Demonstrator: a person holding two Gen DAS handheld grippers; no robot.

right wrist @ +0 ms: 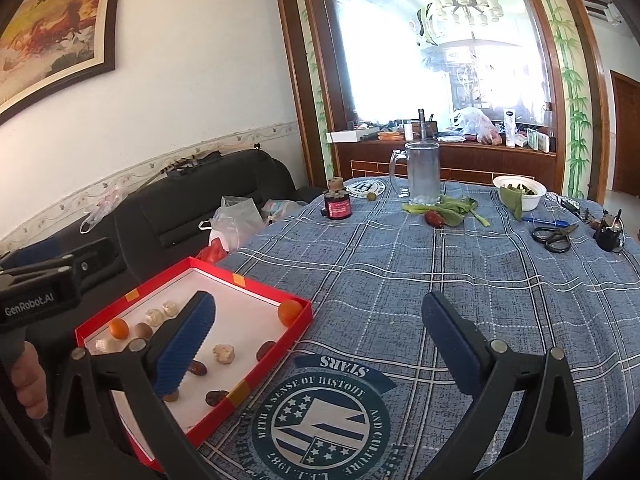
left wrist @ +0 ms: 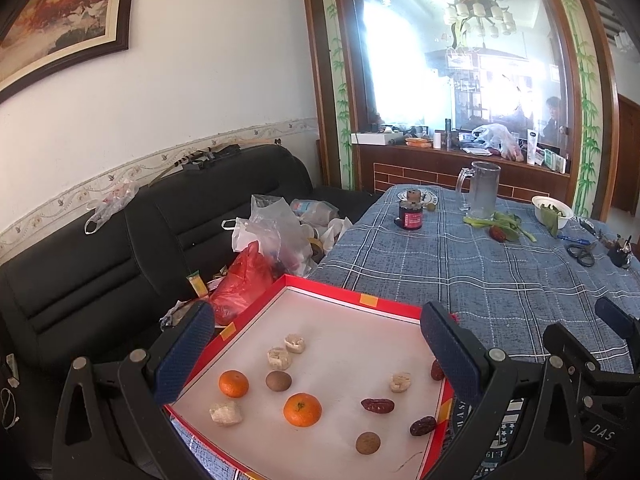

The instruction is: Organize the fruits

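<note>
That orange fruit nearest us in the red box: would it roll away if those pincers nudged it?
Probably. The orange fruit looks round and sits free on the red box's smooth white floor, touching nothing. The raised rim would likely stop it. Its skin looks firm enough for a gentle squeeze.

A glass mug (right wrist: 422,174) and scissors (right wrist: 554,235) are seen at upper right. A black sofa (left wrist: 120,256) is seen at left
</note>
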